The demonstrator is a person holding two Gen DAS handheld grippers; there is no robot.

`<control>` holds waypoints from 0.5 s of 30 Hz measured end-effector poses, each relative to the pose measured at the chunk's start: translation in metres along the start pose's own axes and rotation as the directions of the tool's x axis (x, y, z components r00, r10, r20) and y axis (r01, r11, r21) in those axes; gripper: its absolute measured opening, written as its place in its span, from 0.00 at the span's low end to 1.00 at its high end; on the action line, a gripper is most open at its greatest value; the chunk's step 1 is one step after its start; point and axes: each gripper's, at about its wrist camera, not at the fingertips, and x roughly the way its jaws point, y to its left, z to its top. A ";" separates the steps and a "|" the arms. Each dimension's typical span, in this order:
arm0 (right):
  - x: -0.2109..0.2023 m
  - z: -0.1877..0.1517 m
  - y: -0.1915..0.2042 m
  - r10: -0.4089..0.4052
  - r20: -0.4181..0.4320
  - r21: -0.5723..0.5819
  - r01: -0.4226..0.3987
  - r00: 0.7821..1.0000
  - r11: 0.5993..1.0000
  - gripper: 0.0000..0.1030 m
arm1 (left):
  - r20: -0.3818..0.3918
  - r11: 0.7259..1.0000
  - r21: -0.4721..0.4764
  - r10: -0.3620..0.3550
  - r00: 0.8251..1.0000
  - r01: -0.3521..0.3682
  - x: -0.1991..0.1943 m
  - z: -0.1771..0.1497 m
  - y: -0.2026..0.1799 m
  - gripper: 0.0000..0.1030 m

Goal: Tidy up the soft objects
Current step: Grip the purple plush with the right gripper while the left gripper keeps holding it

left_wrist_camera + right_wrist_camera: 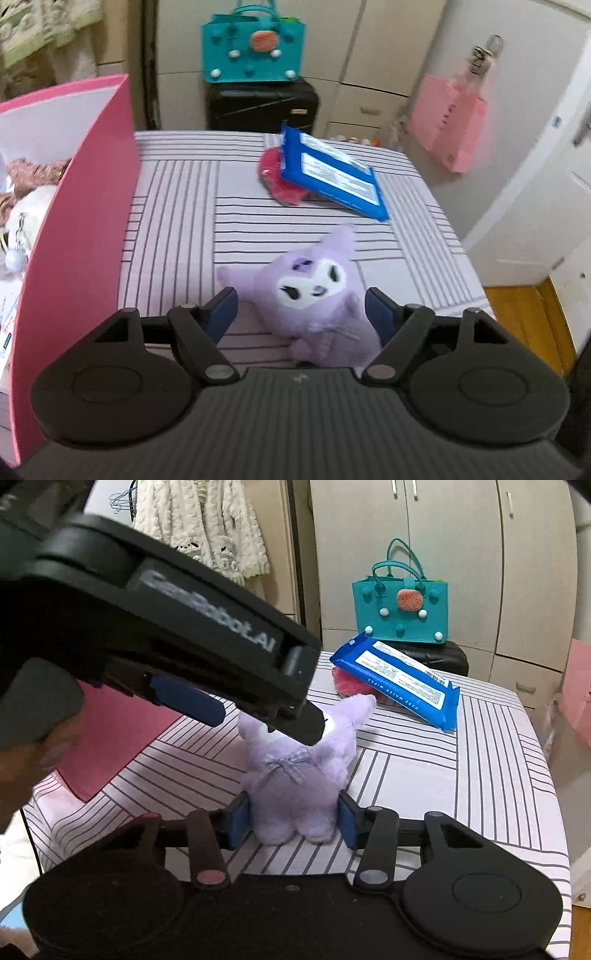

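Note:
A purple plush toy (314, 291) with a white face stands upright on the striped cloth (177, 221). In the right wrist view its body (295, 782), with a checked bow, sits between my right gripper (293, 821), whose blue pads (349, 823) press on both its sides. My left gripper (301, 310) hangs over the toy's head from above with its jaws wide. One of its fingers (380, 314) touches the plush and the other stands clear of it. In the right wrist view the left gripper (251, 716) hides the toy's face.
A blue pack of wipes (332, 173) leans on a red fuzzy item (275, 177) farther back. An open pink box (81, 221) holding soft things stands at the left. Behind the surface a teal bag (253, 48) rests on a black suitcase (262, 103); a pink bag (447, 122) hangs at the right.

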 end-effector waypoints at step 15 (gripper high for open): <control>0.002 -0.003 -0.005 0.012 0.017 0.030 -0.012 1.000 0.999 0.47 | -0.020 0.989 -0.118 -0.087 0.996 0.084 0.030 -0.008 0.009 0.50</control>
